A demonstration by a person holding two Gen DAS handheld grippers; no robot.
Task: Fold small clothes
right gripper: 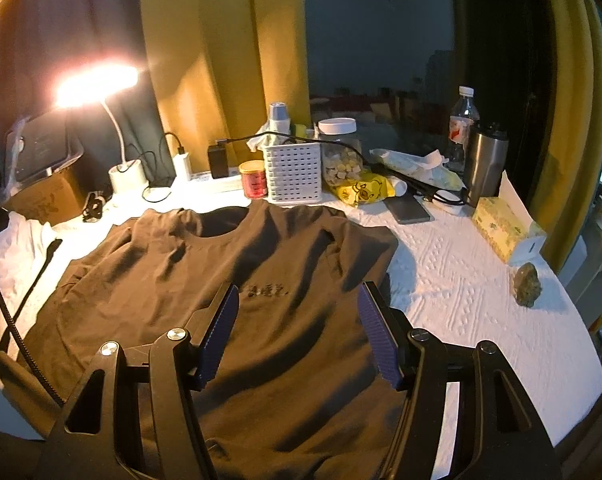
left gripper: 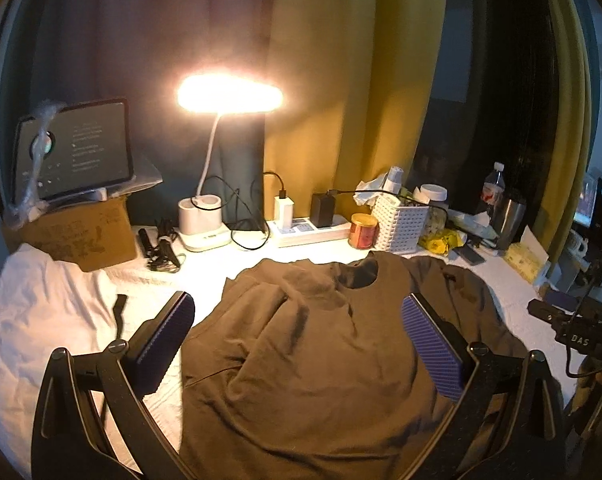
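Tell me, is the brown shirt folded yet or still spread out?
Spread out, not folded: the brown shirt lies wrinkled on the white table cover, its neckline and both shoulders visible.

Beyond the fingertips a lit desk lamp (left gripper: 229, 94) glows over a power strip (left gripper: 313, 232). Right of them stand a white perforated basket (right gripper: 295, 174), a steel tumbler (right gripper: 485, 160) and a tissue box (right gripper: 505, 230); far left, a tablet (left gripper: 75, 148) sits atop a cardboard box (left gripper: 77, 236).
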